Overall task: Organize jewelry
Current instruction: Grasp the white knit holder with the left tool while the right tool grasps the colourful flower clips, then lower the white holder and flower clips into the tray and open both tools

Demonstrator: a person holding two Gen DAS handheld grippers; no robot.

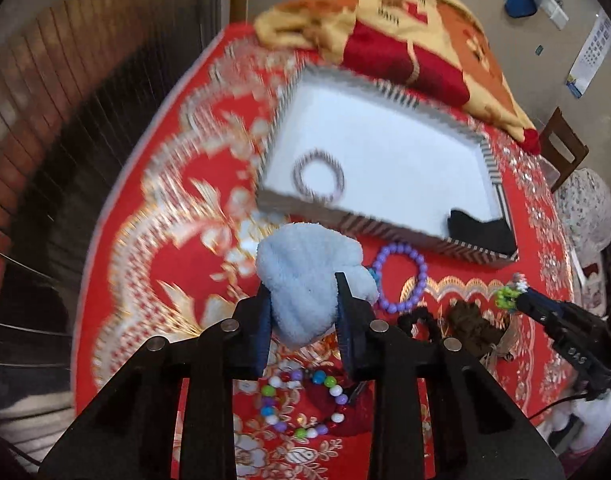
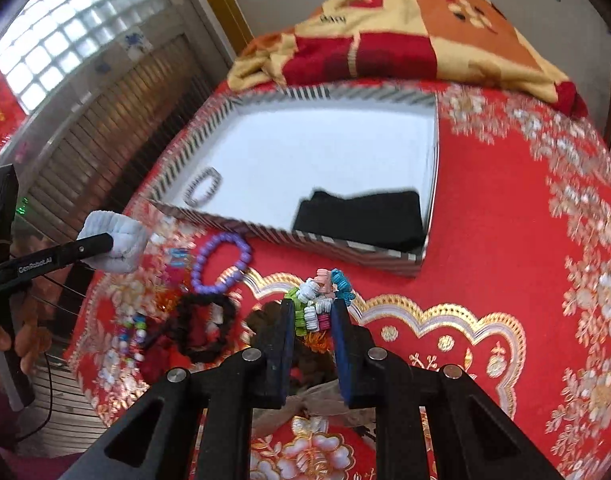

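the pale blue fluffy terry-cloth scrunchie looks soft and matt. the purple round-bead bracelet has smooth, glossy plastic beads, like the multicoloured bead string. the bunch of coiled hair ties in many colours looks like shiny ribbed plastic. the red embroidered tablecloth shows glinting gold and silver thread. the striped-rim white tray has a smooth matt floor.

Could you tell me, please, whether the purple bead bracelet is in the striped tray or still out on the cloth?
Out. The purple bead bracelet lies on the red cloth, just outside the striped tray's near wall.
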